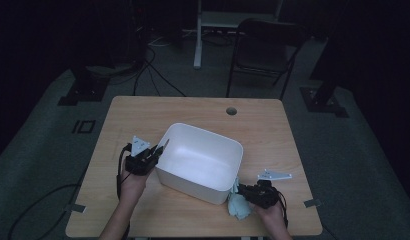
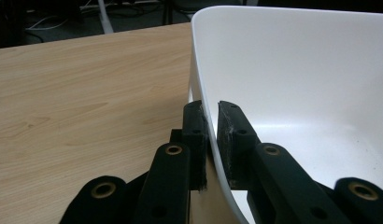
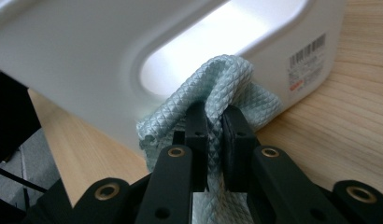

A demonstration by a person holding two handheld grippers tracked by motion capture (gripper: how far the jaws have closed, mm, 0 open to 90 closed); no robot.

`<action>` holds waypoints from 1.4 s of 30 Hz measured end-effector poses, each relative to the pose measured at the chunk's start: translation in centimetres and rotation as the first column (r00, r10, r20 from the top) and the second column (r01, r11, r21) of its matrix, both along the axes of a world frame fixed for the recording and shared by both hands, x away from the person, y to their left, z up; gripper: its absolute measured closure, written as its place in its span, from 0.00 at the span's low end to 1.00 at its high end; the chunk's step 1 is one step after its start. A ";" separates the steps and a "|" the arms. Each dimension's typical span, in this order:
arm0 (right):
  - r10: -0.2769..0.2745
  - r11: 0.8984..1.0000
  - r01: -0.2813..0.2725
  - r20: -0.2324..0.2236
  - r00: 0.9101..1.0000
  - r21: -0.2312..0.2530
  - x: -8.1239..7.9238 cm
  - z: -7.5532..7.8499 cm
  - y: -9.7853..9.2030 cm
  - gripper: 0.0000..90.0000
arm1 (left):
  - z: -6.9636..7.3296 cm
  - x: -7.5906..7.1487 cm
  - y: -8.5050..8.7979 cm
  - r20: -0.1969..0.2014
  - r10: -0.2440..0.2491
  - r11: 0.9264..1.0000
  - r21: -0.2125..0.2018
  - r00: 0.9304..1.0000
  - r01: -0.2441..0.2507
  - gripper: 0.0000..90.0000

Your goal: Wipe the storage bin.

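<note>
We are holding a pale blue, waffle-textured cloth bunched against the outside wall of a white rectangular plastic tub, at its near right corner, low by the light wooden bench. The right tool is pinching a fold of that cloth, its jaws nearly together with only the fabric between them. The left tool is clamping the tub's rim at the far left side, one jaw outside the wall and one inside, steadying it.

We are judging the step as wiping the tub's outer wall while bracing it, though it could equally be a lift of the cloth into the tub. The next move is calling for a steady pinch on the cloth and an unchanged hold on the rim so the tub does not slide.

A white barcode sticker is sitting on the tub's wall; its small red and black print is too fine to read.
</note>
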State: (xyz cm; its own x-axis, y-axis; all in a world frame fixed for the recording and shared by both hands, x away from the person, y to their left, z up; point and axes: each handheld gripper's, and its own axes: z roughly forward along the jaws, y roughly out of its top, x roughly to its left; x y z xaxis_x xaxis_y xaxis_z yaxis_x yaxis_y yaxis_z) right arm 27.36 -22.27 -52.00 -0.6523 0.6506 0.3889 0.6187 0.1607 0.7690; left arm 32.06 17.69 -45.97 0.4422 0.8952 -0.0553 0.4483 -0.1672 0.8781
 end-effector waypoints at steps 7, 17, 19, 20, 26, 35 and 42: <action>-0.011 1.000 0.009 -0.065 0.998 -0.029 0.6 -1.8 0.4 0.92 | 0.0 0.0 -0.1 0.000 0.008 1.000 0.009 1.000 -0.008 0.91; -0.002 1.000 0.002 0.020 1.000 0.011 -1.9 0.3 0.7 0.92 | 0.0 -0.1 -0.1 0.000 0.004 1.000 0.012 1.000 -0.004 0.91; -0.010 1.000 0.009 -0.013 1.000 -0.012 -1.4 -0.8 0.8 0.92 | 0.1 -0.1 -0.1 0.000 0.000 1.000 0.019 1.000 0.000 0.91; -0.013 1.000 0.012 -0.030 0.999 -0.023 -1.2 -1.2 0.9 0.92 | 0.1 -0.1 -0.1 0.000 0.000 1.000 0.020 1.000 0.000 0.91; -0.009 0.999 0.006 -0.071 0.997 -0.045 -0.7 -2.0 1.0 0.92 | 0.1 0.0 -0.1 -0.003 0.001 1.000 0.023 1.000 -0.001 0.91; 0.002 0.996 -0.007 0.054 0.999 0.090 -2.7 2.9 -0.1 0.92 | 0.1 0.1 -0.1 -0.003 -0.004 1.000 0.029 1.000 0.004 0.90; -0.008 0.991 -0.007 0.116 0.993 0.134 -2.9 4.7 -0.2 0.92 | 0.1 0.1 -0.1 -0.006 -0.009 1.000 0.027 1.000 0.009 0.90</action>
State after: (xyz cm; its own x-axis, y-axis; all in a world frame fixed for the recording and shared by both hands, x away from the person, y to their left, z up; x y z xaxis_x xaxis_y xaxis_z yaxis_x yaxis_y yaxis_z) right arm 24.43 -22.46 -47.33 -0.6979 0.5981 0.3939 0.5239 0.0514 0.8502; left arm 32.21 17.60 -45.86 0.4498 0.8925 -0.0336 0.4520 -0.1951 0.8704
